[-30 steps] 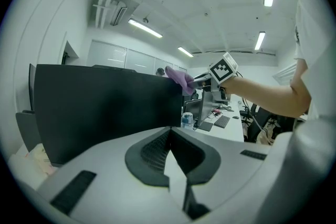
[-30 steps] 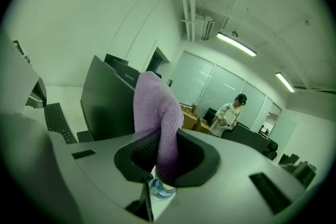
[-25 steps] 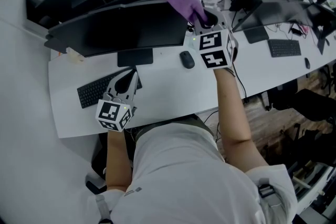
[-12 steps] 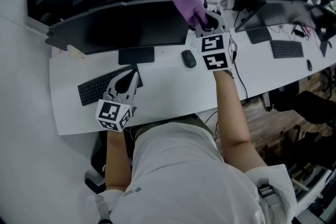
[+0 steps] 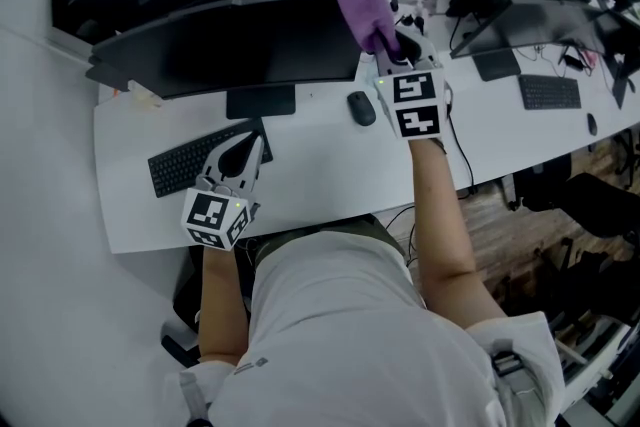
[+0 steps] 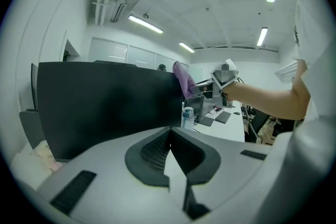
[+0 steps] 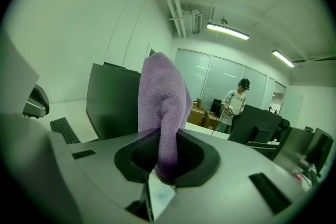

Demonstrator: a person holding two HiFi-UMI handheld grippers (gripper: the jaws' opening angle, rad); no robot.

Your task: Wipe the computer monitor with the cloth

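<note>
White desk (image 5: 310, 170) is filling the head view's middle; at upper centre the right gripper (image 5: 387, 43) is holding the purple cloth (image 5: 365, 7) against the monitor's (image 5: 230, 40) right end, while the left gripper (image 5: 240, 153) is hovering at the keyboard's (image 5: 185, 170) right end. In the left gripper view, the jaws are pressing together, empty. In the right gripper view, the jaws are pinching the cloth at centre frame.

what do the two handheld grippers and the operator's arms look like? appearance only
The left gripper and right gripper match: smooth light-grey shells, black ribbed pads in a dark V-shaped recess, and a white cube with black square markers at the hand end. The person wears a light short-sleeved shirt; forearms uncovered.
</note>
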